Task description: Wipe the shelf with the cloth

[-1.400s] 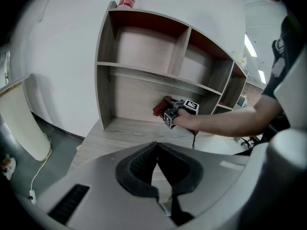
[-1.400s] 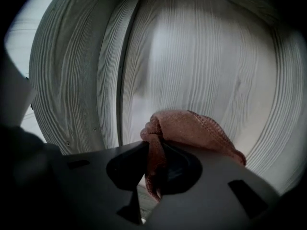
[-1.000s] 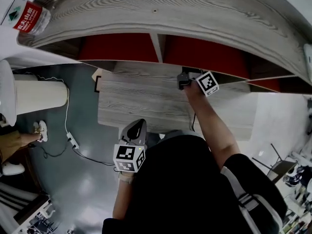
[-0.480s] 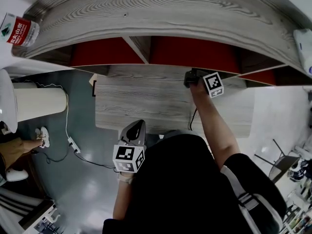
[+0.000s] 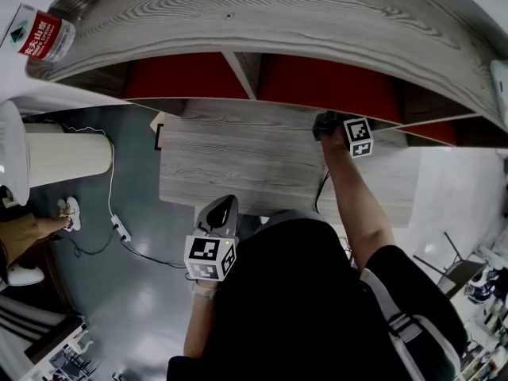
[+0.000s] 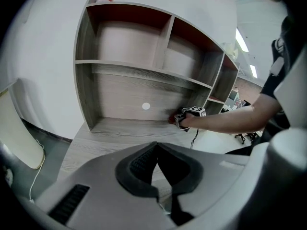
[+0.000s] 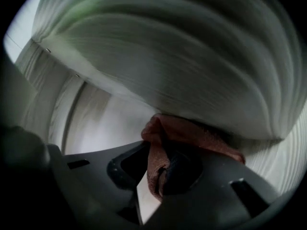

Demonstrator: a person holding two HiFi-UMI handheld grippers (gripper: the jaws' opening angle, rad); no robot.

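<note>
- At the back right of the lower board of the shelf (image 5: 238,161), the reddish cloth (image 7: 192,140) is pinched in my right gripper (image 7: 156,176). One fold is bunched between the jaws and the rest is pushed against the wood.
- That gripper works close to the back panel, with the right-hand upright just beside it. Most of the board lies to my left.
- I judge this to be mid-wipe. To do it well, I should let the loose cloth lie flat on the board, press evenly, and sweep in overlapping passes. The hard jaw tips should stay off the wood.
- The corner by the upright probably needs a slower, deliberate pass.
- My left gripper (image 6: 157,150) hangs low by my body, well apart from the shelf, its jaws pressed together on nothing.
- A bottle (image 5: 44,34) sits on the unit's top at far left, well away from the wiping.
</note>
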